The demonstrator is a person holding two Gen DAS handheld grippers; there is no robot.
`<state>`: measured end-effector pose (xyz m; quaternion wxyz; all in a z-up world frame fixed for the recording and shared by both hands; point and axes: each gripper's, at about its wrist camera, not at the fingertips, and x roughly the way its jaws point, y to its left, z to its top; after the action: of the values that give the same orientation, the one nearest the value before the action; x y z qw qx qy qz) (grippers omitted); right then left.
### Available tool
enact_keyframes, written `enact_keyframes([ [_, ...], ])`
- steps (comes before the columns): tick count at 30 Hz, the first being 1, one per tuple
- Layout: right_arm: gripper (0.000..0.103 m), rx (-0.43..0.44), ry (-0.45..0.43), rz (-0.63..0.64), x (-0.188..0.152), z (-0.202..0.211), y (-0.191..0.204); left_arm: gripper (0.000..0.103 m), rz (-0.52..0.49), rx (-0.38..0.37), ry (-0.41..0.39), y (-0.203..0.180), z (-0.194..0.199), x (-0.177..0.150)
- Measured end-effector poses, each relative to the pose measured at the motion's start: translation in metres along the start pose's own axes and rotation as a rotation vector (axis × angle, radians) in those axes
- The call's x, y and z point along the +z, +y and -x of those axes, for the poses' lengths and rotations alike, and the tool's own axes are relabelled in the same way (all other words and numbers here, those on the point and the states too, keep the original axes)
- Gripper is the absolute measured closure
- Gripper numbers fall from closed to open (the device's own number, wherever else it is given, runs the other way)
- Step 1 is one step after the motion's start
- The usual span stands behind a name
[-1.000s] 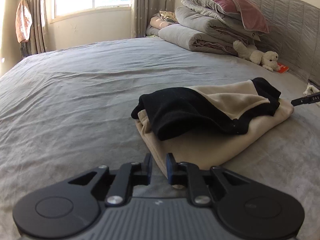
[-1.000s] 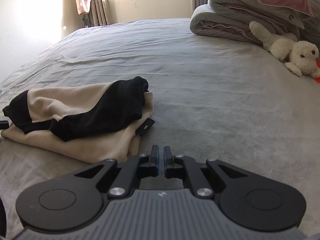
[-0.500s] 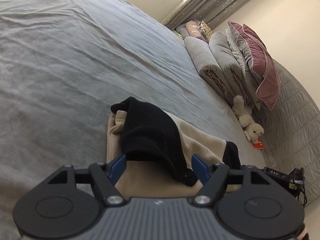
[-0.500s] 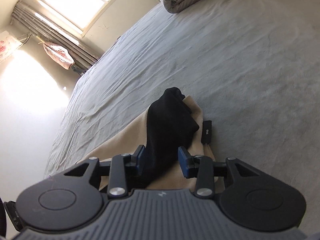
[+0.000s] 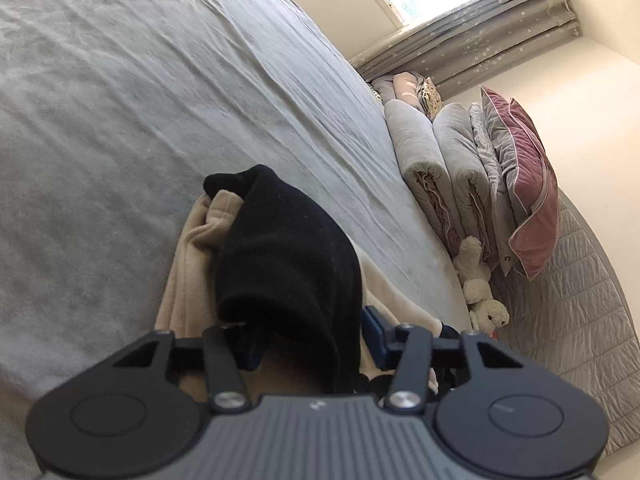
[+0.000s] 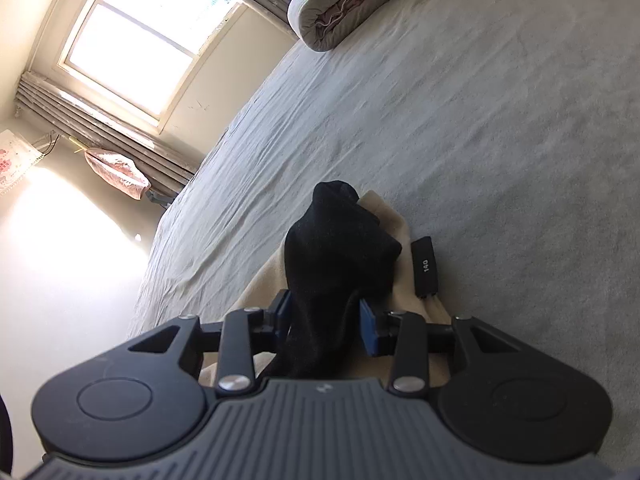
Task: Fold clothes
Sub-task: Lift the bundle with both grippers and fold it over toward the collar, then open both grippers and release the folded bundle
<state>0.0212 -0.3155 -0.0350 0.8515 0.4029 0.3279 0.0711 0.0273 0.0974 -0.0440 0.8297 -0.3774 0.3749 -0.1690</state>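
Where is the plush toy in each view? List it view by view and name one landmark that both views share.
Left wrist: the plush toy lies right of centre, at the foot of the quilt stack, beside the headboard.
Right wrist: not in it.
Shared landmark: the quilt stack, at the far end of the bed in both views.

The left gripper (image 5: 310, 340) has just been closing, its jaws around the black part of a beige-and-black garment (image 5: 288, 248) at lower centre. The garment lies on a grey bedspread (image 5: 140, 100); folded quilts (image 5: 440, 168) and a white plush toy (image 5: 482, 288) sit at right.
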Motion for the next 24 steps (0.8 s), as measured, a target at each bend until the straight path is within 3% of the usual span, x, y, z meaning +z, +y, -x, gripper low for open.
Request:
enact_keyframes([
  [2, 0.077, -0.015, 0.023, 0.053, -0.003, -0.004, 0.007, 0.077, -0.035, 0.014, 0.003, -0.005, -0.003, -0.001],
  [3, 0.091, -0.021, 0.028, 0.076, -0.004, -0.005, 0.011, 0.092, -0.045, 0.020, 0.007, -0.007, -0.004, 0.000],
  [4, 0.091, -0.021, 0.023, 0.086, -0.004, -0.003, 0.014, 0.097, -0.044, 0.024, 0.015, -0.008, -0.004, 0.001],
  [13, 0.092, 0.094, -0.059, 0.023, 0.009, 0.044, 0.037, 0.098, 0.107, -0.118, 0.079, -0.010, 0.025, 0.024],
  [15, 0.092, 0.077, -0.045, -0.005, 0.011, 0.046, 0.037, 0.098, 0.133, -0.125, 0.117, -0.007, 0.027, 0.026],
  [19, 0.092, -0.050, 0.039, 0.019, 0.002, 0.027, 0.029, 0.098, 0.091, -0.009, 0.162, -0.001, 0.017, 0.016],
  [24, 0.092, -0.191, 0.105, 0.118, -0.017, 0.000, 0.019, 0.097, -0.031, 0.127, 0.185, 0.006, -0.004, 0.001],
])
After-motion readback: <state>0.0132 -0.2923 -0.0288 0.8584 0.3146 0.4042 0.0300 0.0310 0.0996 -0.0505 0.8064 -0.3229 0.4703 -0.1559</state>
